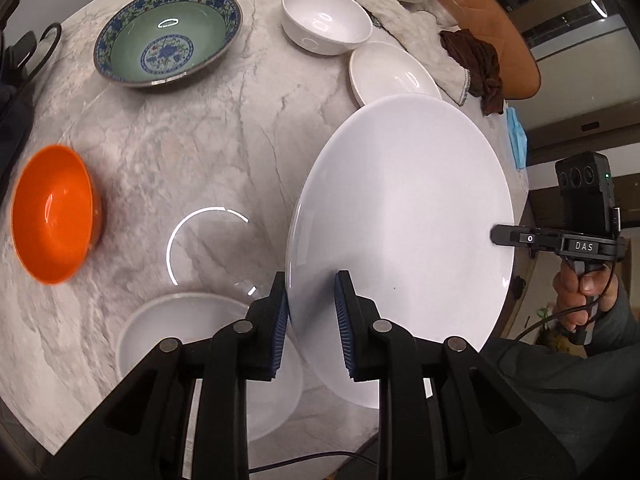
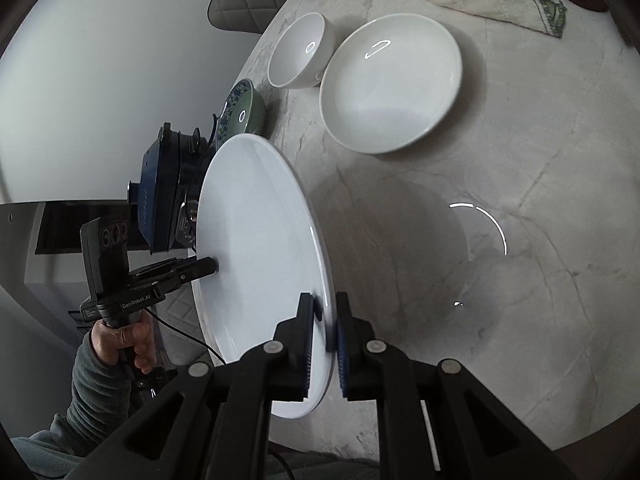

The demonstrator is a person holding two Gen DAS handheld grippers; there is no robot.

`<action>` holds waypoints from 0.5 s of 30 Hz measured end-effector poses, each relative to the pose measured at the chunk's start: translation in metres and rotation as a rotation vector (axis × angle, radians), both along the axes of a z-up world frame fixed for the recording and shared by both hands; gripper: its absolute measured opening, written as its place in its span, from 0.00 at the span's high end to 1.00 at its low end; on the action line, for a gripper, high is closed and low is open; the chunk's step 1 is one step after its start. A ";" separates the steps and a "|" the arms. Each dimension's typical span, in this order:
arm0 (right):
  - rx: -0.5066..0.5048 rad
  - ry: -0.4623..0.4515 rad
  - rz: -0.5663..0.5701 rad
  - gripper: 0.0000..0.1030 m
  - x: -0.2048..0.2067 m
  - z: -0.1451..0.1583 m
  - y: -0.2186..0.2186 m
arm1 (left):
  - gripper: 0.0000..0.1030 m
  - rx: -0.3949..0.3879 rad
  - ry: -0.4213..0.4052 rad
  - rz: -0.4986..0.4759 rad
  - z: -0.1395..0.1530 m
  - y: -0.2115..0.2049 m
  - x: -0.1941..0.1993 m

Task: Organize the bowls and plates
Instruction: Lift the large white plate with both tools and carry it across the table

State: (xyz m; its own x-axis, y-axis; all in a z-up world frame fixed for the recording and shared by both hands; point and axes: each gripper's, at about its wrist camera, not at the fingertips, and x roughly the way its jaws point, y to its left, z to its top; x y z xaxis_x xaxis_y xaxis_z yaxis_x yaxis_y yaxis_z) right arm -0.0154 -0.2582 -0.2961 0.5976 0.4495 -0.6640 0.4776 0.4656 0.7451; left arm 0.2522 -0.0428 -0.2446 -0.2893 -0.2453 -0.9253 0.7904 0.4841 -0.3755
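A large white plate is held tilted above the marble table; it also shows in the right wrist view. My left gripper is shut on the plate's near rim. My right gripper is shut on the opposite rim; it shows at the plate's right edge in the left wrist view. On the table are an orange bowl, a green and blue patterned bowl, a white bowl, a shallow white plate and a white bowl under my left gripper.
A cream cloth and a brown rag lie at the table's far right edge, with a blue mask beside them. A clear glass lid or bowl sits mid-table. The table edge runs close on the right.
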 end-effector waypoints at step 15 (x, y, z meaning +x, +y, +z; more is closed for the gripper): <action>-0.053 0.104 0.348 0.85 -0.014 -0.038 -0.014 | 0.80 0.001 0.052 0.469 -0.041 0.086 -0.170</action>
